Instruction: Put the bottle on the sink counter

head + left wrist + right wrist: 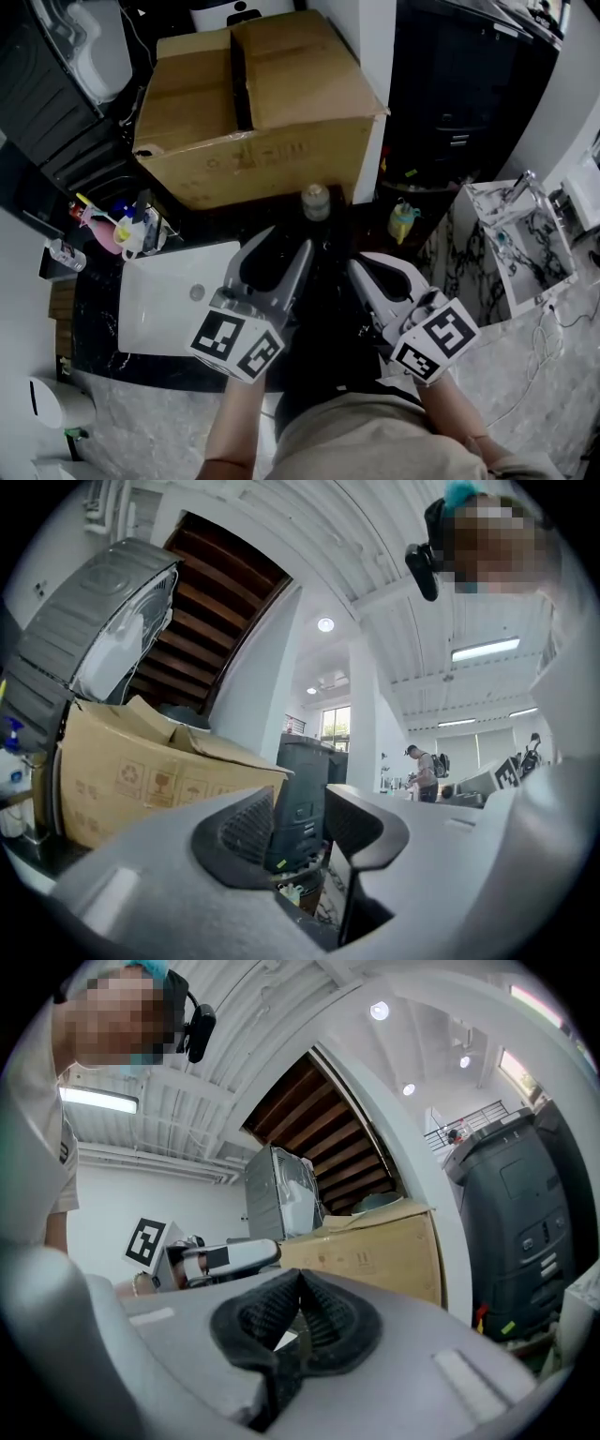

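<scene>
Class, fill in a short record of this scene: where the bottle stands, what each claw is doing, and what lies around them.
bottle: upright on the dark surface, just in front of the cardboard box, ahead of both claws, not held
left claw: open, nothing between its jaws
right claw: shut, empty
white basin: left of the left claw, set in the dark surface
task state: bottle not yet grasped
</scene>
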The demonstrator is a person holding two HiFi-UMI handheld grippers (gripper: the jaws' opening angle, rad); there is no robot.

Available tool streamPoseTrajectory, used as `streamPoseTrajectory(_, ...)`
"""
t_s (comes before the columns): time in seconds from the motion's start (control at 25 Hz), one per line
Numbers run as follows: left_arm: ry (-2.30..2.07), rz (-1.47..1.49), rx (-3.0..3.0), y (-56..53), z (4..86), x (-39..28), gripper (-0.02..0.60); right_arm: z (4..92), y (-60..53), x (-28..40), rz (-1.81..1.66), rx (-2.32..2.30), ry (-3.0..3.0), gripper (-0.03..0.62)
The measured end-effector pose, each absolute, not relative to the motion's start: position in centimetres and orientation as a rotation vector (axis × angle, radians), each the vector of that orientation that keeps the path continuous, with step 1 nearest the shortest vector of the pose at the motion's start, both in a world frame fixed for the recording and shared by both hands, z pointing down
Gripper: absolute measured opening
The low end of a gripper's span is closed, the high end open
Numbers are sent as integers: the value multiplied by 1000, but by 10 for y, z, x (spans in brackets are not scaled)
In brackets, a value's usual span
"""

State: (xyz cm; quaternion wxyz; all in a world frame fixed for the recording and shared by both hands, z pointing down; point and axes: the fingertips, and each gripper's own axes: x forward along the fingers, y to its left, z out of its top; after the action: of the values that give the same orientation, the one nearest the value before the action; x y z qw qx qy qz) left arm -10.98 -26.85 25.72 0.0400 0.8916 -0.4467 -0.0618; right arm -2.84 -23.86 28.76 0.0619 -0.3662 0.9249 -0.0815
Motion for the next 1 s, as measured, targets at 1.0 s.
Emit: streamPoseTrajectory(1.0, -1106, -209, 2672, -216, 312, -101, 7, 302, -220, -51, -214, -1014, 2912, 3)
